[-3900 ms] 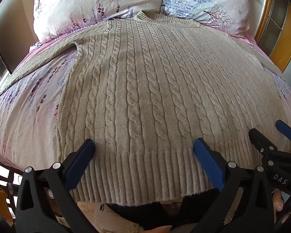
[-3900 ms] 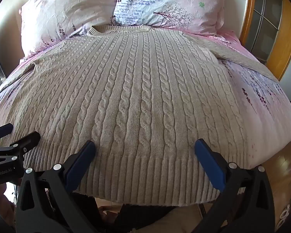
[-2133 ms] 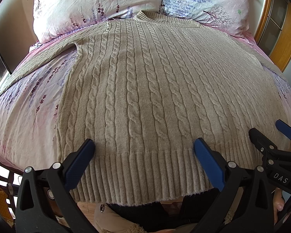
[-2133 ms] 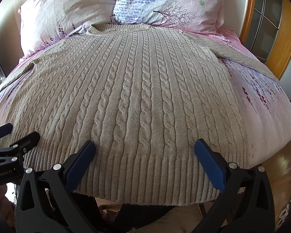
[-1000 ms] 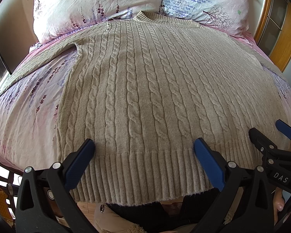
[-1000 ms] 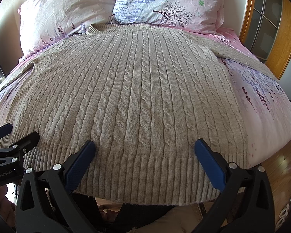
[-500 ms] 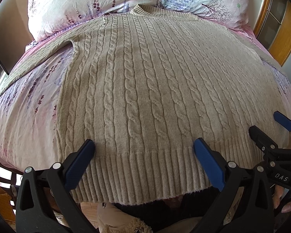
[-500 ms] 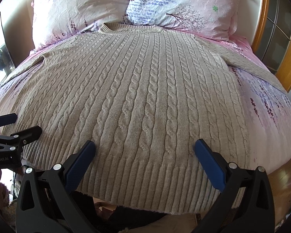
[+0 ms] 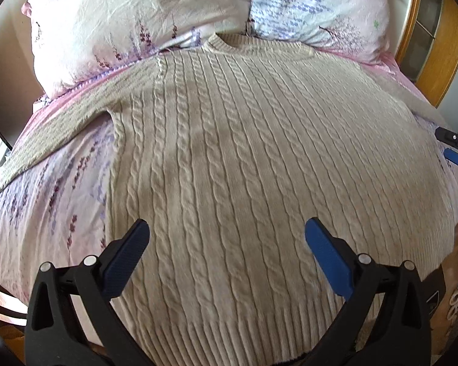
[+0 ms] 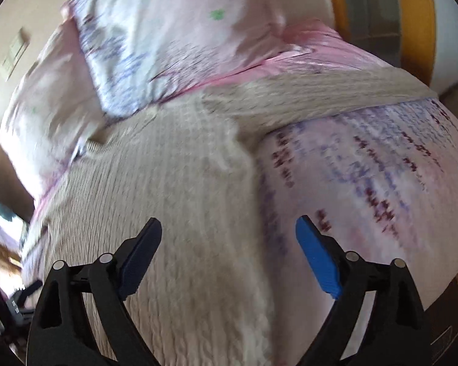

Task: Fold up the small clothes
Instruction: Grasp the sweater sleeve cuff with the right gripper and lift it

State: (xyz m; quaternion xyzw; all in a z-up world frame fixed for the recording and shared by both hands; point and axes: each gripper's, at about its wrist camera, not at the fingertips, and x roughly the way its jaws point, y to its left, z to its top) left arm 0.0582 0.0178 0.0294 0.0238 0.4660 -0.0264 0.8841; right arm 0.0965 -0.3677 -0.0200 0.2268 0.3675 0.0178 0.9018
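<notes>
A beige cable-knit sweater (image 9: 244, 158) lies flat on the bed, collar toward the pillows, sleeves spread out to both sides. My left gripper (image 9: 227, 244) is open and empty above the lower body of the sweater. My right gripper (image 10: 229, 241) is open and empty over the sweater's right side edge (image 10: 198, 201), below the right sleeve (image 10: 305, 103). The right wrist view is blurred. The right gripper also shows at the right edge of the left wrist view (image 9: 455, 149).
The bed has a pink floral sheet (image 9: 52, 207). Two floral pillows (image 9: 131, 21) lie at its head. A wooden door frame (image 9: 442, 52) stands at the right. The bed's near edge runs under the sweater's hem (image 9: 229, 344).
Both grippers moved forward over the sweater. The right gripper swung far to the right, toward the right sleeve and side edge. Both stayed open.
</notes>
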